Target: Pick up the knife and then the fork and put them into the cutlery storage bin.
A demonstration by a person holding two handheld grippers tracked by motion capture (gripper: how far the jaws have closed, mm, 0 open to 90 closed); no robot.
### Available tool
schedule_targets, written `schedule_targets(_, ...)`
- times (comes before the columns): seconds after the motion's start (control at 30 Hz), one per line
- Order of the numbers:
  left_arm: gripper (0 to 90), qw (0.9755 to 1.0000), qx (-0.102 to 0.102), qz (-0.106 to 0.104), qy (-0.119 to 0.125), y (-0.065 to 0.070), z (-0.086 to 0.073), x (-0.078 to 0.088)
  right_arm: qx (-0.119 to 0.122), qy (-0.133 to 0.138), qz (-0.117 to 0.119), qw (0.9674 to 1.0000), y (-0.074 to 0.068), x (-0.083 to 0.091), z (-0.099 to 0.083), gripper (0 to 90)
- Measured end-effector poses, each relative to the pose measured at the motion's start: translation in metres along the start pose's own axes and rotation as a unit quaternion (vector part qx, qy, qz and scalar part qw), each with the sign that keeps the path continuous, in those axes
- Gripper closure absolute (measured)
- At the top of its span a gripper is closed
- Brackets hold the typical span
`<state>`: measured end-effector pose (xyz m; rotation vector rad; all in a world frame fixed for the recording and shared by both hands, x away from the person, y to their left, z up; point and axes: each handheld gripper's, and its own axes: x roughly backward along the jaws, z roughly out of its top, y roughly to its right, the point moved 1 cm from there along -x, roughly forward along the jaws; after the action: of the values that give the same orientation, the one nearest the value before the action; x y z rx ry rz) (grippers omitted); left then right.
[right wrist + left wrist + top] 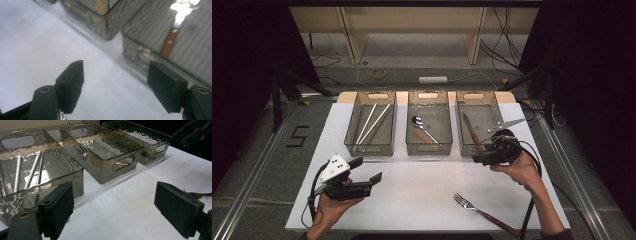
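Three clear smoke-tinted plastic bins stand side by side along the far part of the white table (422,195). The left bin (371,149) holds three pale chopsticks (373,122) lying lengthwise; in the left gripper view two white sticks and a thinner one beside them show through its wall. The middle bin (429,149) holds one metal spoon (424,128) and a brownish wooden piece next to it, too small to name. The right bin (489,107) holds one knife with a wooden handle (471,131), lying along the bin.

One fork (482,213) with a reddish-brown handle lies alone on the table's near right part, tines pointing toward the table's middle, well apart from the bins and from both grippers.

The right gripper (484,156), held in the person's right hand (524,172), hovers at the near end of the right bin. Its two black jaws stand wide apart with nothing between them; its own view shows bare table and the bin's near corner between the pads, with the knife's handle seen through the bin wall.

The left gripper (369,172), in the left hand (334,205), sits low over the table's near left, in front of the left bin. Its jaws are also spread apart and empty, pointing across the table toward the bins.
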<state>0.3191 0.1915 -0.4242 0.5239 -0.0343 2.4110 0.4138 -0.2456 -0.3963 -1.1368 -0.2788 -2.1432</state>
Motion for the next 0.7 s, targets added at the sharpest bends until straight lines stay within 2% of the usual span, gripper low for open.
schedule_targets(0.27, 15.6, 1.0000, 0.001, 0.001, 0.000, 0.000, 0.000, 0.001, 0.018, -0.014, 0.012, 0.9997, -0.018, 0.008, -0.015, 29.5)
schedule_targets(0.4, 15.6, 1.0000, -0.001, 0.001, 0.001, 0.000, 0.000, 0.001, 0.033, -0.034, 0.010, 0.9988, -0.025, 0.006, -0.020, 28.4)
schedule_targets(0.7, 15.7, 1.0000, -0.002, 0.002, 0.002, 0.000, 0.000, 0.002, 0.055, -0.072, 0.029, 0.9955, -0.040, 0.008, -0.036, 27.3)
